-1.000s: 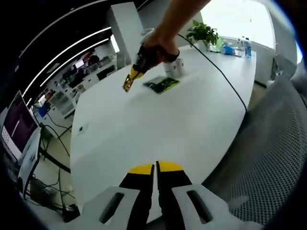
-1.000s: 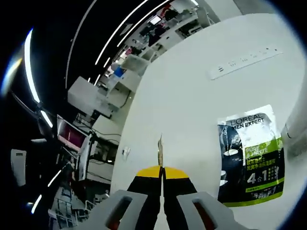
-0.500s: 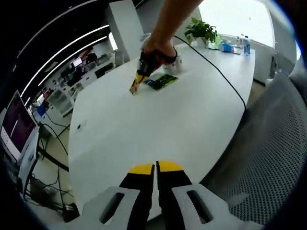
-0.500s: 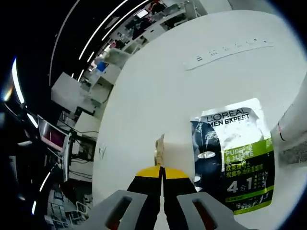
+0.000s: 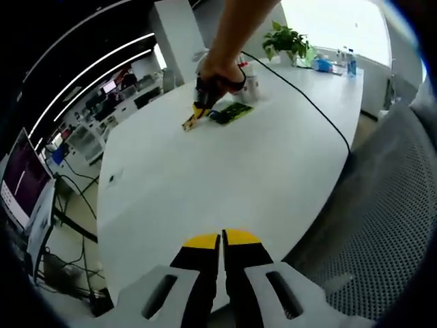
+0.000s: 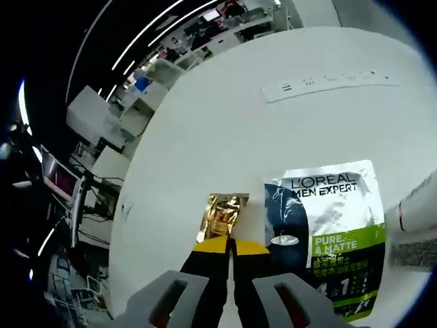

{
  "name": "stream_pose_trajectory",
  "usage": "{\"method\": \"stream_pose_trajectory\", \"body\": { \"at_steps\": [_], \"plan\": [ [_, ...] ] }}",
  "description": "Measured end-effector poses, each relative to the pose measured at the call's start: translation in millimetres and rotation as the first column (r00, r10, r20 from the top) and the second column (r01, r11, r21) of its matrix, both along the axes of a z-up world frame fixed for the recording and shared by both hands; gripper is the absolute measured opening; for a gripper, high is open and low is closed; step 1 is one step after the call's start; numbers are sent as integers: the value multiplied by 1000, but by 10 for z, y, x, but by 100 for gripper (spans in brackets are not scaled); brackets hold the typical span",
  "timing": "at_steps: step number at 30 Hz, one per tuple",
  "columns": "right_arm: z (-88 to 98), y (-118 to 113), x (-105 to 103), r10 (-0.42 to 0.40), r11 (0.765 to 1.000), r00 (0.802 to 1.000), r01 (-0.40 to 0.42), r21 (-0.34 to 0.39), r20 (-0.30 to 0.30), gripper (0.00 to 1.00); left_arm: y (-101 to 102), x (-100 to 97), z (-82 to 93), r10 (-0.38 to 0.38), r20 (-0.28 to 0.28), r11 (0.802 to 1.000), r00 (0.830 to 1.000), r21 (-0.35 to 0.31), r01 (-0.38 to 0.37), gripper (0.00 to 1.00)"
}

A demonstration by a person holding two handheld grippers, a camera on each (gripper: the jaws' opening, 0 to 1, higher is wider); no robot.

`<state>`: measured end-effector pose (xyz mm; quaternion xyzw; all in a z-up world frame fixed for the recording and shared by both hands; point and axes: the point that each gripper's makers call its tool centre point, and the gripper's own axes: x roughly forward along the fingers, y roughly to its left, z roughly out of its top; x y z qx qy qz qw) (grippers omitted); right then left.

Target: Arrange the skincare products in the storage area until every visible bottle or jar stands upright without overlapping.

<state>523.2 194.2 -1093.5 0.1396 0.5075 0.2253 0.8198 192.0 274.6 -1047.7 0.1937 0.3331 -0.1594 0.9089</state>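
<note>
Now the right gripper [image 6: 229, 243] is pinching a little gold packet [image 6: 220, 217] with its jaws squeezed tight on the near end. The packet is sitting low over the white table [image 6: 225, 130], just beside a green and black face mask pack [image 6: 326, 232] that is lying flat. The left gripper [image 5: 220, 239] is pressed closed with nothing in it, hanging over the near table edge. Far across, a hand [image 5: 217, 72] is holding the other tool.

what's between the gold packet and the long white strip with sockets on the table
Nothing: in the right gripper view, only bare white table lies between the gold packet and the socket strip.
</note>
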Motion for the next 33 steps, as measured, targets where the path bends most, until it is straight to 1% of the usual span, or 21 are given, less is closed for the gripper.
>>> {"method": "stream_pose_trajectory", "body": {
  "at_steps": [3, 8, 10, 11, 13, 15, 18, 19, 21, 22, 23, 24, 25, 26, 27, 28, 29, 30, 32, 33],
  "plan": [
    [-19, -20, -1, 8, 1000, 1000, -8, -19, 4, 0, 5, 0, 1, 2, 1, 1000, 1000, 3, -2, 0],
    [-6, -53, -31, 28, 998, 999, -26, -65, 32, 0, 12, 2, 1, 3, 1, 1000, 1000, 7, -3, 0],
    [-8, -51, -47, 37, 997, 999, -35, -72, 36, 3, 14, 2, 2, 3, 3, 1000, 1000, 10, -3, 0],
    [-2, -52, -55, 38, 997, 999, -35, -75, 39, 6, 15, 3, 4, 3, 4, 1000, 1000, 10, -3, 0],
    [19, -66, -31, 42, 995, 997, -36, -91, 60, 9, 17, 3, 9, 3, 6, 1000, 1000, 11, -3, 0],
    [36, -64, -46, 54, 994, 996, -47, -104, 68, 7, 21, 4, 15, 4, 9, 1000, 1000, 13, -4, 0],
    [75, -64, -67, 71, 990, 994, -60, -128, 88, 7, 21, 6, 18, 2, 11, 1000, 1000, 14, -2, 0],
    [110, -48, -71, 96, 986, 990, -80, -144, 108, 7, 24, 9, 22, 3, 13, 1000, 1000, 15, -3, 0],
    [194, 41, -43, 144, 982, 977, -122, -141, 158, 6, 34, 14, 36, 7, 21, 1000, 1000, 17, -8, 0],
    [236, 99, -38, 202, 972, 960, -172, -163, 195, 6, 37, 16, 43, 8, 24, 1000, 1000, 16, -8, 0],
    [256, 149, -47, 249, 960, 944, -212, -181, 216, 6, 36, 16, 42, 8, 24, 1000, 1000, 16, -8, 0],
    [272, 224, -73, 307, 944, 922, -264, -198, 235, 7, 27, 12, 33, 2, 18, 1000, 1000, 16, -3, 0],
    [275, 250, -84, 325, 938, 915, -280, -205, 240, 8, 20, 6, 25, -4, 15, 1000, 1000, 19, 3, 0],
    [275, 287, -95, 390, 909, 884, -326, -258, 257, 8, 9, 3, 13, -11, 10, 1000, 1000, 21, 11, 0],
    [272, 303, -83, 437, 884, 858, -355, -303, 270, 8, 4, 0, 6, -14, 6, 1000, 1000, 22, 14, 0],
    [260, 323, -80, 518, 832, 809, -403, -380, 276, 8, 9, -1, 0, -14, 4, 1000, 1000, 25, 14, 0],
    [244, 341, -81, 572, 793, 774, -437, -425, 272, 8, 16, 0, 2, -10, 5, 1000, 1000, 26, 10, 0],
    [211, 367, -80, 644, 732, 721, -484, -479, 256, 9, 21, 2, 10, -6, 7, 1000, 1000, 24, 6, 0],
    [161, 400, -72, 722, 654, 654, -537, -532, 227, 12, 24, 3, 14, -4, 9, 1000, 1000, 24, 3, 0],
    [123, 389, 10, 753, 613, 623, -548, -568, 211, 13, 19, -3, -2, -7, 1, 1000, 1000, 26, 7, 0]
  ]
}}
